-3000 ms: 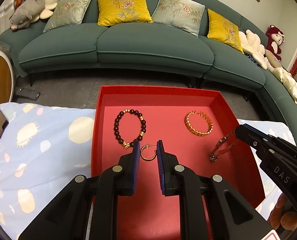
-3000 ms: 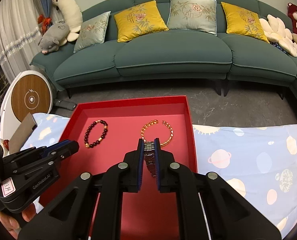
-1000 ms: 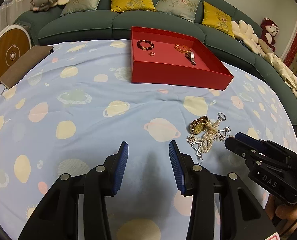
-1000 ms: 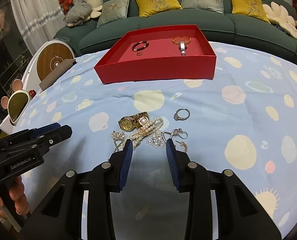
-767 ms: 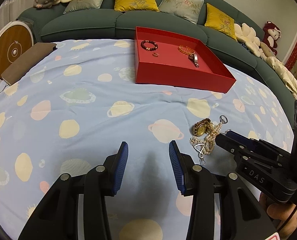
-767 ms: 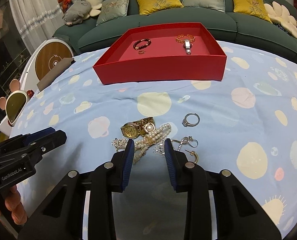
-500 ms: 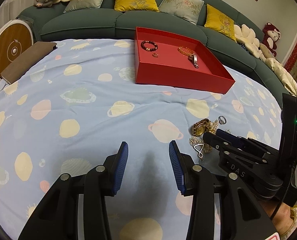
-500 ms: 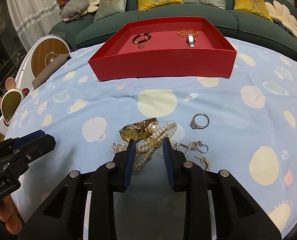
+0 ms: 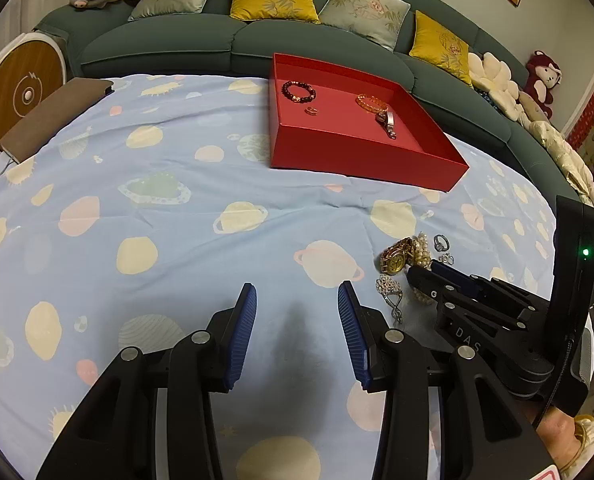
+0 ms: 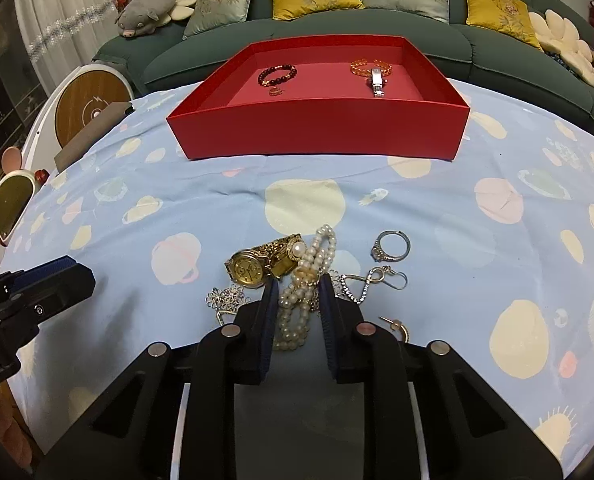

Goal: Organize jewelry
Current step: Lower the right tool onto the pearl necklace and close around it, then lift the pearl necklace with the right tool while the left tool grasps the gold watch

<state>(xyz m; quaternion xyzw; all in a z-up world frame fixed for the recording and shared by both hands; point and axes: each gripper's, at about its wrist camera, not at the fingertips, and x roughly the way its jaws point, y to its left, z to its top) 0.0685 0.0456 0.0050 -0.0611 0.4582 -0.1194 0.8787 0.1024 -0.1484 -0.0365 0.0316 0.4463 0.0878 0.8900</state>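
Left wrist view, left gripper [image 9: 297,312]: fingers wide apart, nothing between them, hovering over bare cloth near the front edge of the bench [image 9: 97,184].
Left wrist view, red tray [image 9: 361,156]: sits toward the far edge; inside lie a dark bead bracelet [image 9: 298,92], a small ring [image 9: 311,110], a gold bracelet [image 9: 371,103] and a silver watch [image 9: 389,122].
Left wrist view, loose pile: toward the right edge, with the right gripper's tips in it.
Right wrist view, right gripper [image 10: 297,300]: fingers partly open, straddling the pearl strand [image 10: 305,276], not yet clamped.
Right wrist view, neighbours: gold watch [image 10: 257,266] touching the pearls on the left; a stone ring [image 10: 393,246], a hooked earring [image 10: 377,276] and a gold hoop [image 10: 397,326] just to the right.
Step in hand: I'd say picking up the pearls.
Next move: probably close on the strand alone, lift slowly so the watch and chains don't drag, then carry it to the tray.
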